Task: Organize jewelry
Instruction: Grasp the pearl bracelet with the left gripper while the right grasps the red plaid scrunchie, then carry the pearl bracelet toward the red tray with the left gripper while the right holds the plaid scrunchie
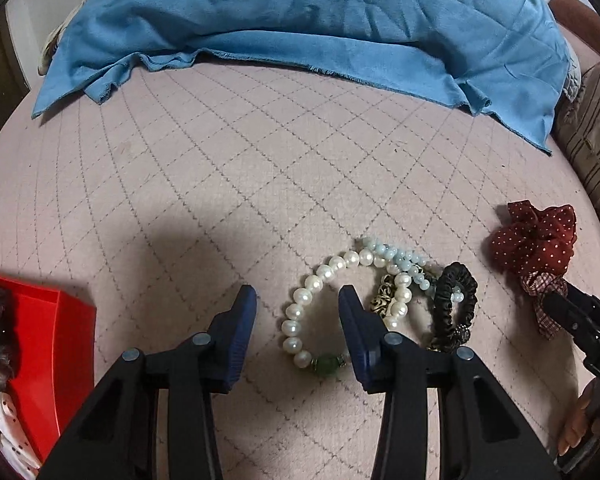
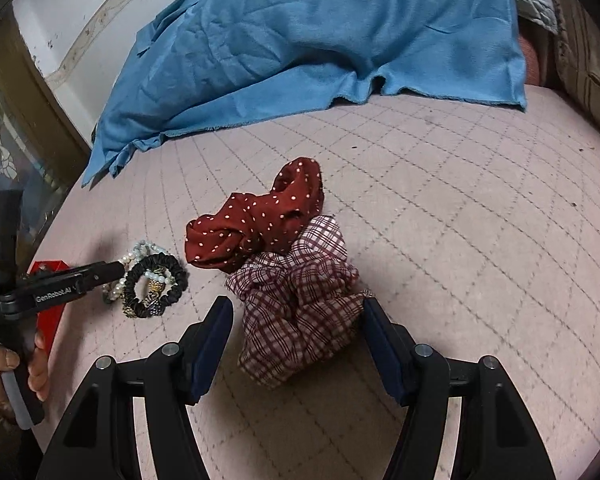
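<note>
Left claw wide, astride the near-left arc of the pearl bracelet; right finger inside the loop; red tray lies left; right claw wide around plaid scrunchie; dotted scrunchie beyond.

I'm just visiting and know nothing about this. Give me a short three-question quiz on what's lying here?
1. True or false: the left tool is shut on the pearl bracelet.
2. What sits between the right tool's fingers: A red dotted scrunchie, B plaid scrunchie, C black scrunchie?
3. What colour is the tray?

Key: 1 false, it is open; 2 B; 3 red.
</note>
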### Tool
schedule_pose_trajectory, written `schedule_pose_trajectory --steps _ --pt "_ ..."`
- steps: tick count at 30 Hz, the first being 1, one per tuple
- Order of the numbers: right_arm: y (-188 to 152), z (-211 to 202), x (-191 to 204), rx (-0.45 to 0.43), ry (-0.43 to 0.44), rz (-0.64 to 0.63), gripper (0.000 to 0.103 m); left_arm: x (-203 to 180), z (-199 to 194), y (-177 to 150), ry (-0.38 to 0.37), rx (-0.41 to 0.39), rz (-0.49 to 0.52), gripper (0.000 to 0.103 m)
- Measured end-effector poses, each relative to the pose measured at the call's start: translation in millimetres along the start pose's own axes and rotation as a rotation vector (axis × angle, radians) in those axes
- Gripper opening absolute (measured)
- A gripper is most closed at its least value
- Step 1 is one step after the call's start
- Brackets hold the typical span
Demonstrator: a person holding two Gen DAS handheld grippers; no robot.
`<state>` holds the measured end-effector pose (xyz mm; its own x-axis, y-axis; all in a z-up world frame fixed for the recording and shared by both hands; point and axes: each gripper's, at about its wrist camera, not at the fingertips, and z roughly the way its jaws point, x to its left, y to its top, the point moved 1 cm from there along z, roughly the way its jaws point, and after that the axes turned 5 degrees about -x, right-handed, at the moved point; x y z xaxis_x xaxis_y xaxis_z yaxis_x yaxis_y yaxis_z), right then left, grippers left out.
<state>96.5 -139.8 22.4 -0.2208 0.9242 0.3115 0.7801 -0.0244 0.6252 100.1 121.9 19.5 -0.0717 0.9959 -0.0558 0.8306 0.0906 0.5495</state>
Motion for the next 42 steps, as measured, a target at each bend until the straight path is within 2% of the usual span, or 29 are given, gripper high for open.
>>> schedule_pose_trajectory --steps 2,3,4,5,6,8,13,17,23,35,42 --pt "0.8 4.4 1.6 0.001 -0.011 -0.009 0.070 -2.5 0.4 0.1 0.047 -0.007 0.019 0.019" --pt "0.8 5.2 2.8 -0.003 -0.022 -0.015 0.064 -3.8 0.1 -0.4 0.050 -0.007 0.020 0.010" --pt "0.8 6.2 3.1 -0.001 -0.031 -0.019 0.056 -3.9 -2.2 -0.3 0.033 -0.006 0.008 0.009" --pt "0.9 6.7 2.5 0.003 -0.032 -0.017 0.036 -3.9 -4.7 -0.4 0.018 -0.005 -0.003 0.009" --pt "0.8 6.2 0.8 0.006 -0.028 -0.004 0.025 -4.3 -6.9 -1.8 0.012 -0.007 -0.006 0.009" --pt "1.4 3.8 -3.1 0.009 -0.010 0.028 0.019 -4.2 -15.3 -2.5 0.000 -0.015 -0.015 0.009" --pt "0.8 -10.8 -2.5 -0.004 -0.009 0.068 0.016 -0.6 -44.1 -10.8 -0.047 -0.038 -0.059 0.009" --pt "-4.5 -31.0 2.3 -0.024 0.030 0.114 0.016 3.6 -72.6 -22.1 -0.077 -0.067 -0.085 0.009" --pt "-14.0 -60.6 18.0 -0.069 0.033 0.100 0.016 11.5 -116.5 -41.8 -0.110 -0.110 -0.117 0.009" --pt "-58.8 -102.8 56.4 -0.097 0.057 0.060 0.016 7.8 -203.5 -85.2 -0.051 -0.253 -0.041 0.009" --pt "-84.9 -118.8 79.7 -0.106 0.072 0.029 0.016 8.6 -233.8 -106.2 -0.041 -0.290 -0.023 0.009"
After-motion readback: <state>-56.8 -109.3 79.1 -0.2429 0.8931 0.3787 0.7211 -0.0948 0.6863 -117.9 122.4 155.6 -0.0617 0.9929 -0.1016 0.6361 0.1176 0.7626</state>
